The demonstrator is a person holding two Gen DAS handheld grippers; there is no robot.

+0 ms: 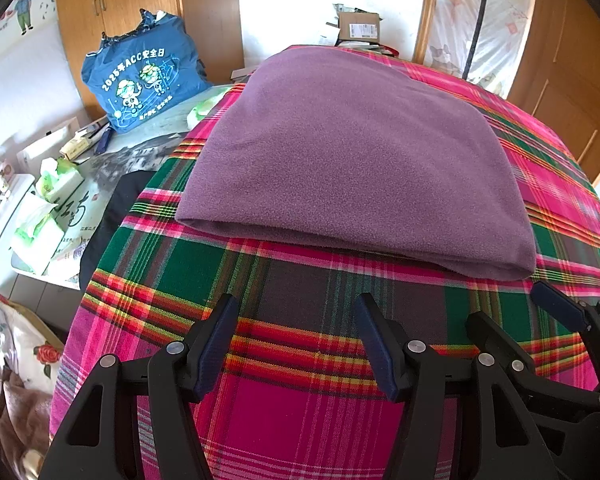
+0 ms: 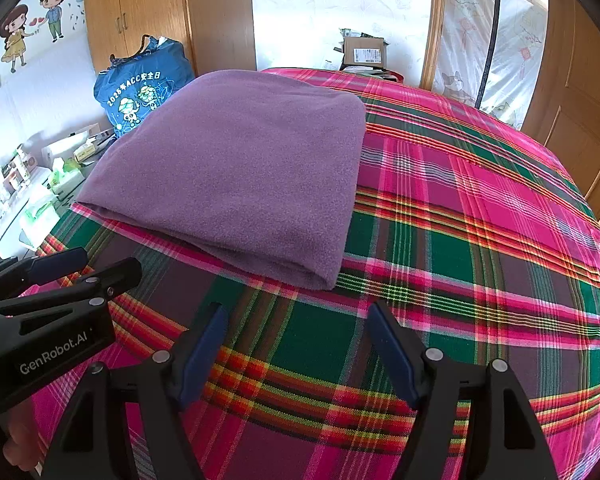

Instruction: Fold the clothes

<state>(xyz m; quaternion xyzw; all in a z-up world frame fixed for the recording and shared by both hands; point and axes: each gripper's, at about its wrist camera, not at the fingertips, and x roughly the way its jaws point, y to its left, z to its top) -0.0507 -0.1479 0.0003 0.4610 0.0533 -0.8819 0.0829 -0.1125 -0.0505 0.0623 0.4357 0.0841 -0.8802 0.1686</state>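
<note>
A purple fleece garment [image 1: 352,152] [image 2: 236,172] lies folded into a thick rectangle on the plaid bedspread [image 1: 300,400] [image 2: 480,240]. My left gripper [image 1: 297,304] hovers over bare bedspread just short of the garment's near folded edge, open, with nothing between its blue pads. In the right wrist view it shows at the left edge as the left gripper [image 2: 112,260]. My right gripper [image 2: 296,312] is open too, over the bedspread off the garment's near right corner and empty. It appears at the lower right of the left wrist view as the right gripper [image 1: 504,302].
A blue printed bag [image 1: 140,80] [image 2: 144,88] stands beyond the bed's left side by a low table with tissue packs [image 1: 56,184]. A cardboard box [image 2: 366,54] sits past the far edge. Wooden wardrobe doors [image 2: 580,120] line the right. A person's hand [image 2: 16,440] holds the left gripper.
</note>
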